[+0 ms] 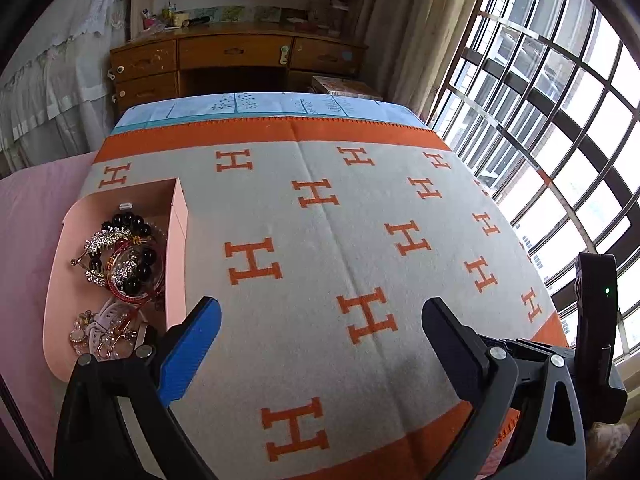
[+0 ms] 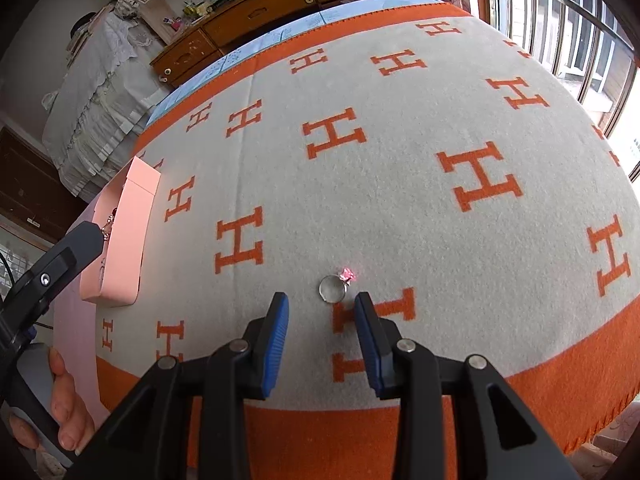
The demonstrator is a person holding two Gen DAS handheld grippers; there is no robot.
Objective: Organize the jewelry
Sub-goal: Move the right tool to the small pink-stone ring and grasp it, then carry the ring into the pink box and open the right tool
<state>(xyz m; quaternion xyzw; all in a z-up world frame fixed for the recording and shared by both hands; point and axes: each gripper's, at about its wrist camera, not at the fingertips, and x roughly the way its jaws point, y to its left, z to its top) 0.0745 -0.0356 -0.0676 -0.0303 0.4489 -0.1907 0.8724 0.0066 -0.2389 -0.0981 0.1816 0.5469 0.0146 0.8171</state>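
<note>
1. A grey blanket (image 2: 400, 200) with an orange border covers the surface; most of it lies bare, ending at the orange edge nearest the camera and beside barred windows (image 1: 560, 140) on the right.
2. A silver ring (image 2: 333, 289) with a pink stone lies on the blanket just ahead of the right gripper (image 2: 322, 302), whose jaws stand parted, holding nothing.
3. The left gripper (image 1: 320, 312) is spread wide and empty, beside the pink box (image 1: 176, 248) of jewelry (image 1: 124, 260).
4. Orange "H" letters repeat across the blanket.
</note>
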